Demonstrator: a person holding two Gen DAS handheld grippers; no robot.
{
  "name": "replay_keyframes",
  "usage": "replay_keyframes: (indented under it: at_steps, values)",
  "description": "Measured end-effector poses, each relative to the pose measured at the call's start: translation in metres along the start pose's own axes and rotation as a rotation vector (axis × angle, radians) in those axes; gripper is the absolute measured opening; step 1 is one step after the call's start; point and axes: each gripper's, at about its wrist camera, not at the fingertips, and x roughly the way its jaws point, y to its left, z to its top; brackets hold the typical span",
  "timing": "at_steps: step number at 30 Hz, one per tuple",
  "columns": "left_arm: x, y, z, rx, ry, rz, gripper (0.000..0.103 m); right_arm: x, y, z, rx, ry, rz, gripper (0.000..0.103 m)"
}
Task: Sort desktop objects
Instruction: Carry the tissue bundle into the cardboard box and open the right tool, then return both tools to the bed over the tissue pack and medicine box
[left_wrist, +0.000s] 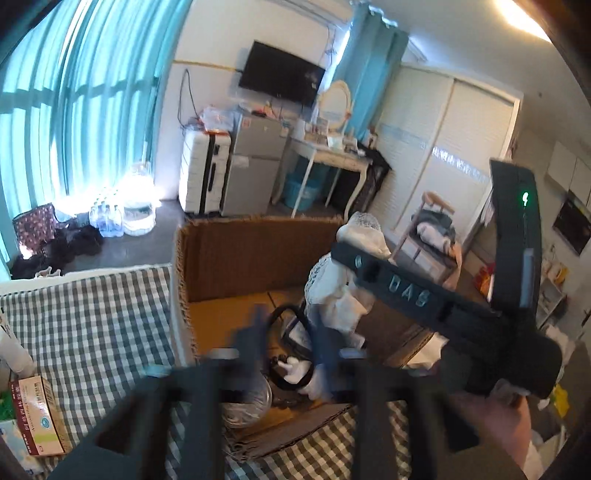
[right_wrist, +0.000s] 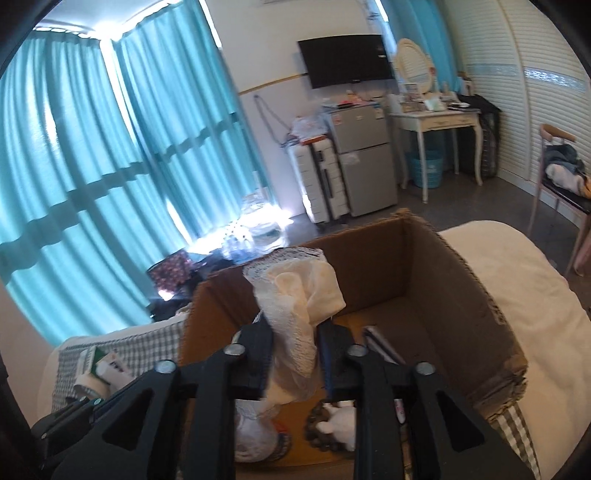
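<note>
Teal curtains (right_wrist: 92, 166), wall television (right_wrist: 347, 61), grey fridge (right_wrist: 364, 158), white suitcase (left_wrist: 205, 171).

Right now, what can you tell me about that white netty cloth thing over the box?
The white mesh bundle looks like soft netted fabric around a cream cloth. It stands upright and crumpled over the open cardboard box, between the jaws of the right gripper. The jaws sit close on both sides, but whether they press it is unclear. Its lower end hangs into the box.

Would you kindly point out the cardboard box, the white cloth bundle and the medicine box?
cardboard box (right_wrist: 373, 266): right wrist view, inner back wall.
white cloth bundle (right_wrist: 295, 291): right wrist view, upper folds.
medicine box (left_wrist: 37, 417): left wrist view, printed top face.
</note>
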Motion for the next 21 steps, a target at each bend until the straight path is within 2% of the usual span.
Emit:
replay_keyframes:
  at_steps: [1,2,4,11,16,18,21]
  values:
    - [0.004,-0.001,-0.001,-0.007,0.01,0.008,0.089,-0.001,-0.006,0.002,0.02,-0.017,-0.048,0.072]
    - [0.008,-0.001,-0.001,-0.017,0.025,0.017,0.093,-0.004,-0.009,0.002,0.036,-0.037,-0.064,0.081]
    - [0.009,-0.001,-0.002,-0.028,0.029,0.037,0.093,-0.009,-0.013,0.005,0.063,-0.065,-0.057,0.081]
    - [-0.01,0.025,-0.005,-0.053,0.053,0.117,0.094,-0.006,-0.009,0.005,0.06,-0.039,-0.014,0.081]
    - [-0.054,0.068,-0.038,-0.091,0.055,0.264,0.097,-0.009,0.023,-0.001,-0.012,-0.034,0.066,0.081]
    - [-0.08,0.092,-0.056,-0.117,0.068,0.364,0.097,-0.01,0.039,-0.005,-0.046,-0.023,0.085,0.081]
    - [-0.12,0.13,-0.083,-0.197,0.065,0.501,0.098,-0.011,0.069,-0.016,-0.102,0.002,0.164,0.081]
